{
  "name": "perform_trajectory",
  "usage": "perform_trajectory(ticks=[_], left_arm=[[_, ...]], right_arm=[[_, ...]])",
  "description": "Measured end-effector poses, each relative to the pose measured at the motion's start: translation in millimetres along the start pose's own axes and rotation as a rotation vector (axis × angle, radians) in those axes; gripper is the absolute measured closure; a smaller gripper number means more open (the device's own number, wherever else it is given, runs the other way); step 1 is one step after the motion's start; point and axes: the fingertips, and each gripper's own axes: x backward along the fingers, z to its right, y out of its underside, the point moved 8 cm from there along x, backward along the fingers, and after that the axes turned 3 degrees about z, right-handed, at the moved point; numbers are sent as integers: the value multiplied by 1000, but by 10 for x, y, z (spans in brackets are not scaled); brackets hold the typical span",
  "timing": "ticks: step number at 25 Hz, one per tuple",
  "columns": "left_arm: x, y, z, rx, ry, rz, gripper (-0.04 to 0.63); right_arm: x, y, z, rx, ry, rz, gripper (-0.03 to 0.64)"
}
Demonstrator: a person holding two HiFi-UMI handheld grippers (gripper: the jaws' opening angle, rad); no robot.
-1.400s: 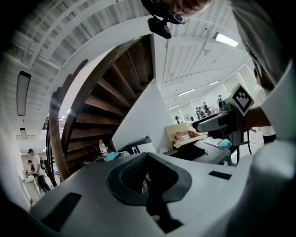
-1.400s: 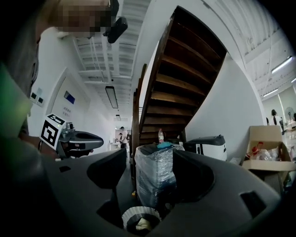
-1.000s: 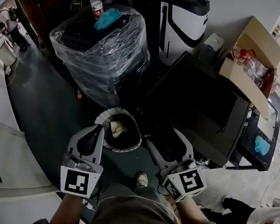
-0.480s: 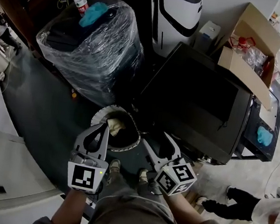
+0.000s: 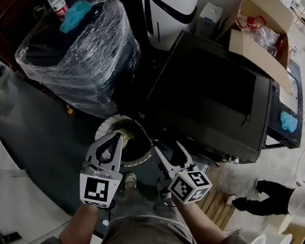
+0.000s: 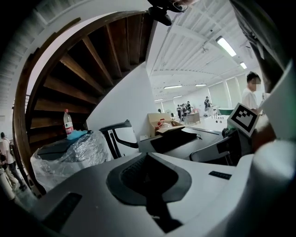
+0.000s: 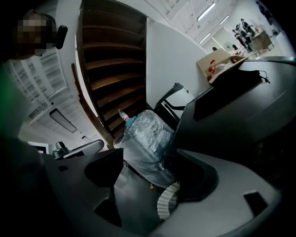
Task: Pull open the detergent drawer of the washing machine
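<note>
Washing machine (image 5: 211, 93) stands dark and boxy just beyond both tools, seen from above; its detergent drawer cannot be made out. The left tool (image 5: 118, 136) has its jaws pressed together on nothing, tips by a white mesh basket (image 5: 106, 125) on the floor. The right tool (image 5: 167, 148) is spread, its jaws having just been opening, with nothing between them.

Glossy, crinkled plastic film (image 5: 101, 65) is wrapping a dark bundle (image 5: 61, 52). A cardboard box (image 5: 257, 53) is looking matt, and the washing machine (image 5: 211, 95) is showing smooth dark panels.
</note>
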Motion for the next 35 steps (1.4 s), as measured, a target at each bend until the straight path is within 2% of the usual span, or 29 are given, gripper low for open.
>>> perform_trajectory(ticks=[8, 13, 17, 21, 26, 30, 35], left_arm=[[-269, 340, -331, 12, 122, -23, 580], [-471, 556, -427, -15, 188, -19, 580], [-584, 685, -481, 0, 227, -13, 580], [-658, 822, -536, -25, 271, -17, 580], [-737, 966, -571, 34, 290, -18, 580], [-781, 1055, -587, 13, 318, -22, 580], [-809, 1184, -583, 31, 335, -30, 580]], right_arm=[[-277, 376, 95, -142, 87, 112, 264], [-430, 586, 230, -234, 129, 198, 259], [-525, 708, 377, -330, 160, 301, 256], [-621, 808, 486, -392, 171, 399, 252], [-720, 890, 634, -462, 191, 489, 245], [-739, 989, 782, -547, 205, 572, 236], [-783, 1060, 923, -610, 189, 662, 224]])
